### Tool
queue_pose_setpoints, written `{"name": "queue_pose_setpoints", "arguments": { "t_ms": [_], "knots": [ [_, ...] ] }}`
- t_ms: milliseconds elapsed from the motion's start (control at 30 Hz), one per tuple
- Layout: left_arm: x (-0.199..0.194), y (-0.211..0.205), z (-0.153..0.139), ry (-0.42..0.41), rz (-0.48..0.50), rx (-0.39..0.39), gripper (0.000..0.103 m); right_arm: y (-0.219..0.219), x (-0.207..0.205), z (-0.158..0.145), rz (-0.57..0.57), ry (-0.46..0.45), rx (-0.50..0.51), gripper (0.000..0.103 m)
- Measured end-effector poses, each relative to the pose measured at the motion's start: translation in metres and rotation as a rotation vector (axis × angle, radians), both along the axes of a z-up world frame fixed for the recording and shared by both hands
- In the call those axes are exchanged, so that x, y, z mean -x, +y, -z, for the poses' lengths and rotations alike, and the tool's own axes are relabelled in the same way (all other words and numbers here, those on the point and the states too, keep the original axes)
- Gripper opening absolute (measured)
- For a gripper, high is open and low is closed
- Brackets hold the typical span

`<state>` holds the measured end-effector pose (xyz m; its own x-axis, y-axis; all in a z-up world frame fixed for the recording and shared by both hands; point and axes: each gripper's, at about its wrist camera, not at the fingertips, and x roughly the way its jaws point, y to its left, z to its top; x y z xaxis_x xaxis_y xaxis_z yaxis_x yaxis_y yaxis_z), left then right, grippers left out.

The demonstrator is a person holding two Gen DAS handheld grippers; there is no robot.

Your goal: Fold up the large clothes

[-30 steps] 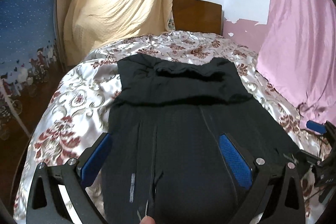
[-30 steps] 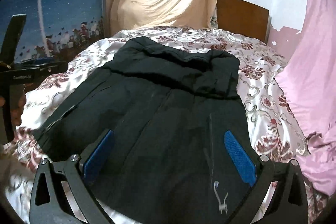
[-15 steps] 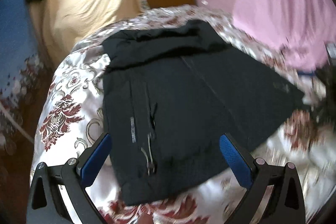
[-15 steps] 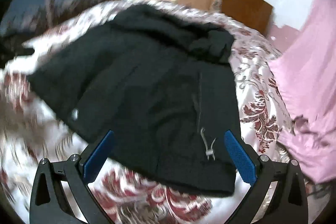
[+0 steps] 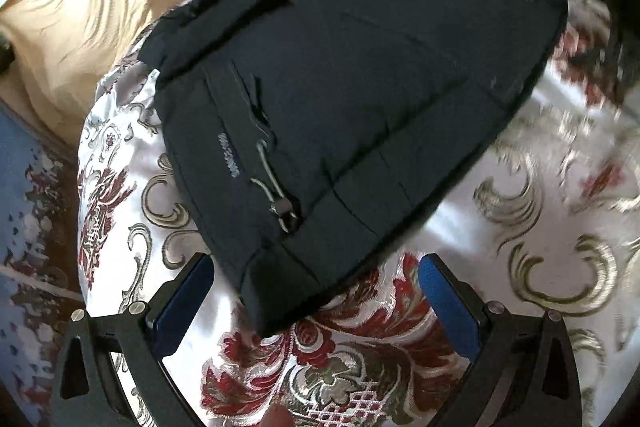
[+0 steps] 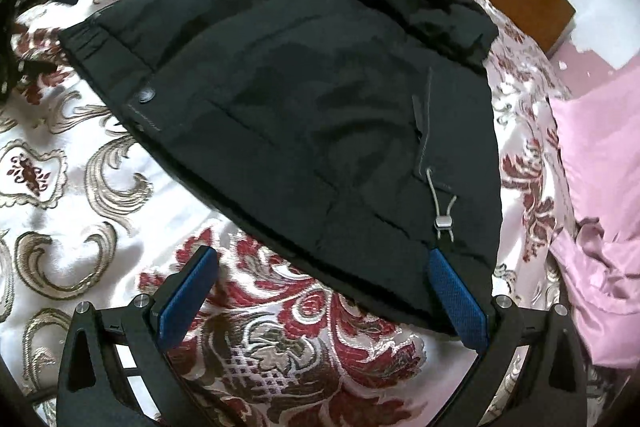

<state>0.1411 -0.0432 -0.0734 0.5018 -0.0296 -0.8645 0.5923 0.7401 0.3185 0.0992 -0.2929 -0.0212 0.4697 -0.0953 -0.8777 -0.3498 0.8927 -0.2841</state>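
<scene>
Satin bedspread (image 5: 520, 211) with scrolls and red flowers fills both views, and the left gripper (image 5: 316, 291) hangs wide open over it, holding nothing, the black jacket's (image 5: 340, 75) near hem corner lying between its fingers. The right gripper (image 6: 324, 287) is spread just as wide and empty, its right finger (image 6: 456, 299) at the opposite hem corner, beside the drawcord toggle (image 6: 442, 223). Best play, I'd say: drop low, pinch each corner through all its layers, then lift both evenly toward the collar. A second ago both grippers sat over the jacket's middle; now they've pulled back past the hem. Pink cloth (image 6: 592, 227) is bunched at the right.
</scene>
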Motion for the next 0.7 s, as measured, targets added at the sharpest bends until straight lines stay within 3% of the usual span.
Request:
{"name": "queue_pose_setpoints", "arguments": {
  "t_ms": [167,300,367,433,667,700],
  "knots": [
    [-0.007,-0.007,0.015,-0.018,-0.050,-0.108,0.103,-0.013,0.001,0.003,0.050,0.006,-0.031,0.102],
    [-0.013,-0.005,0.018,-0.084,-0.123,-0.194,0.103,-0.021,0.006,0.005,0.049,0.019,-0.006,0.102],
    [-0.013,-0.004,0.015,-0.112,-0.127,-0.198,0.097,-0.022,0.009,0.007,0.031,0.032,0.029,0.102],
    [-0.011,-0.005,0.011,-0.139,-0.121,-0.194,0.085,-0.021,0.007,0.010,0.025,0.036,0.064,0.102],
    [-0.009,-0.005,-0.005,-0.196,-0.111,-0.121,0.057,-0.011,-0.005,0.015,0.005,-0.037,0.205,0.102],
    [-0.009,-0.005,-0.007,-0.199,-0.107,-0.107,0.049,-0.011,-0.007,0.015,0.007,-0.048,0.214,0.102]
  ]
}}
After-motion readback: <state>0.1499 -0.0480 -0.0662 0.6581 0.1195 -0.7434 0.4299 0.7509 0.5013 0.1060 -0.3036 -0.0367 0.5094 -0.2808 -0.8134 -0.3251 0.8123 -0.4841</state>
